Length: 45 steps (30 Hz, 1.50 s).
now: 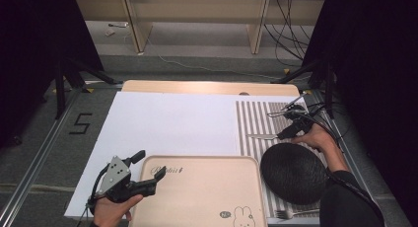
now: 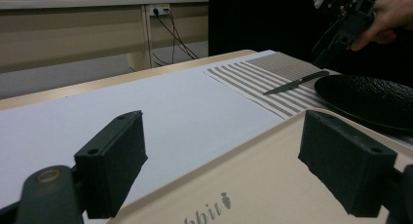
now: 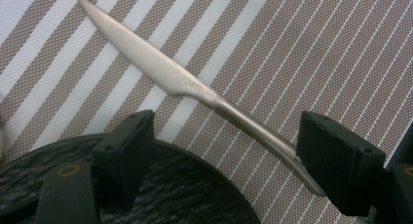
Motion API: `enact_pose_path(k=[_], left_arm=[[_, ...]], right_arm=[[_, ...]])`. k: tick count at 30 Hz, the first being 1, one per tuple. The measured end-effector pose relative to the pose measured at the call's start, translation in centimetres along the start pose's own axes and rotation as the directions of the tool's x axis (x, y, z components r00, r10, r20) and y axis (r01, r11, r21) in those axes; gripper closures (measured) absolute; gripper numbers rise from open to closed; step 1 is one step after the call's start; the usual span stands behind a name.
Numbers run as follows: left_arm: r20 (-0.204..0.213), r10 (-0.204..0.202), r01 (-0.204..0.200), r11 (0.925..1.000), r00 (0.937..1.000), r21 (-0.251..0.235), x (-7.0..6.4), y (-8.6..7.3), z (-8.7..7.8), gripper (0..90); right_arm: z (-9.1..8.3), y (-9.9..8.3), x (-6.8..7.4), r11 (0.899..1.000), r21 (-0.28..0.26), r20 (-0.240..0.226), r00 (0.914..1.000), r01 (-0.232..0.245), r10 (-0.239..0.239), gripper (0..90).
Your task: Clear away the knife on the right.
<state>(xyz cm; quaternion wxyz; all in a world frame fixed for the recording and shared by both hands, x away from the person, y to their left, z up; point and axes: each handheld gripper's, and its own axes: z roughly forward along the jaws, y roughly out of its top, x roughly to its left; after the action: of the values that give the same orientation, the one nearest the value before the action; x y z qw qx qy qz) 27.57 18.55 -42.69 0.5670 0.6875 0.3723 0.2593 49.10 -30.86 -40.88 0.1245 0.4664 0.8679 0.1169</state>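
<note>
Right claw (image 3: 224, 151) is hovering w/ jaws wide over knife (image 3: 180, 83), which is lying on striped mat (image 3: 311, 53) beside black plate (image 3: 160, 185); left claw (image 2: 238, 156) is gaping above tray (image 2: 253, 185)

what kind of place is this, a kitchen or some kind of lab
Probably a lab recording rig, not a kitchen: a table staged with a knife and plate, dark curtains at the sides, loose cables behind, handheld grippers.

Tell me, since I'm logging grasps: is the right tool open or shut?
Open. The right tool has its jaws spread wide above the knife, whose handle passes near one jaw, not clamped.
</note>
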Motion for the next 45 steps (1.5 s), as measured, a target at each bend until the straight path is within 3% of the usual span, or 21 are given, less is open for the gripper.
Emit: enact_pose_path(k=[17,36,45], left_arm=[[-0.001,0.005,-0.005,1.0,1.0,-0.002,0.0,0.0,0.0,16.5],[0.001,0.01,-0.01,0.9999,0.9999,-0.001,0.0,0.0,0.0,16.7],[0.0,0.006,-0.006,1.0,1.0,-0.005,0.0,0.0,0.0,16.7]], right_arm=[[1.9,0.9,-1.1,0.995,0.097,0.016,0.9998,-0.011,0.01,25.2],[3.9,1.2,-1.6,0.981,0.193,0.047,0.9981,0.03,-0.039,30.4],[4.9,1.3,-1.1,0.974,0.222,0.052,0.9967,0.049,-0.062,39.2]])
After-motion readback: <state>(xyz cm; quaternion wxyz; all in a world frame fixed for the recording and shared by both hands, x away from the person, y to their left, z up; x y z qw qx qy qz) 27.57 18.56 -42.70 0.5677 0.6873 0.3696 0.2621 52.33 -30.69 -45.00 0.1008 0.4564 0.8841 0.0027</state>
